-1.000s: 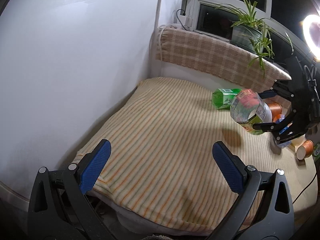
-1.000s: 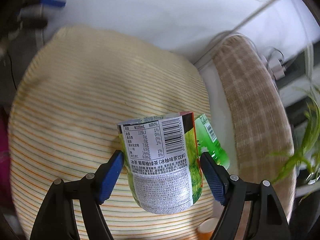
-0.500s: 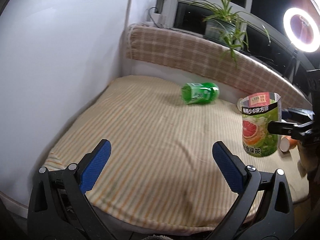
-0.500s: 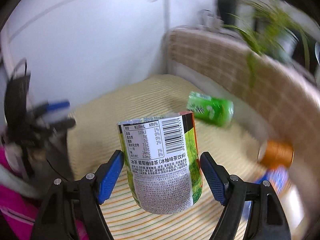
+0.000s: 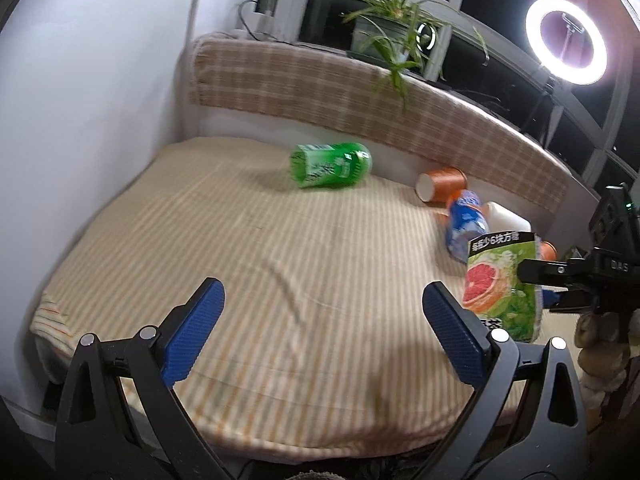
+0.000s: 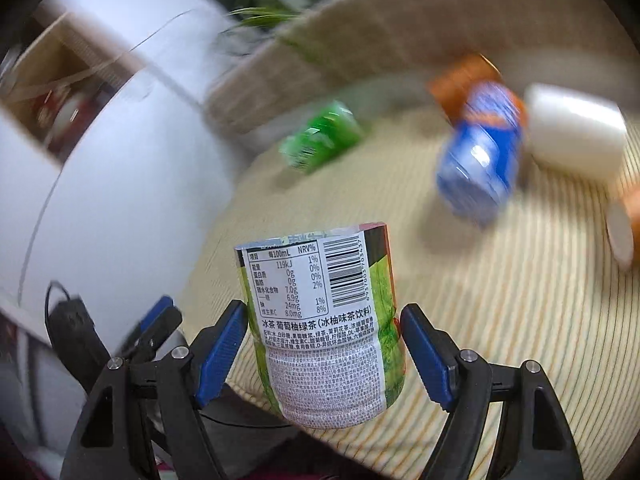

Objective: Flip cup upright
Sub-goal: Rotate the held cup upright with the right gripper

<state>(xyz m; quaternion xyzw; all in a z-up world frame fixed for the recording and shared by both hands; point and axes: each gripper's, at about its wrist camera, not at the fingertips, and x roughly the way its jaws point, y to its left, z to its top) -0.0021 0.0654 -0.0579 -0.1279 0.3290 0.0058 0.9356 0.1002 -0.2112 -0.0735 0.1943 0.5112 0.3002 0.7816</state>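
My right gripper (image 6: 322, 354) is shut on a cut-off bottle cup with a green grapefruit tea label (image 6: 320, 320). The cup stands upright between the blue pads, open end up, near the front right edge of the striped cushion (image 5: 260, 260). In the left wrist view the cup (image 5: 502, 284) shows at the right, held by the right gripper (image 5: 536, 284). My left gripper (image 5: 320, 332) is open and empty above the cushion's front edge.
A green cup (image 5: 330, 164) lies on its side at the back. An orange cup (image 5: 440, 184), a blue cup (image 5: 464, 220) and a white cup (image 5: 506, 220) lie at the back right. A plaid backrest (image 5: 360, 96), plant and ring light (image 5: 566, 34) stand behind.
The right gripper has turned the cup from tilted to upright and lowered it toward the cushion's front right. The left gripper has swung its view to the right.
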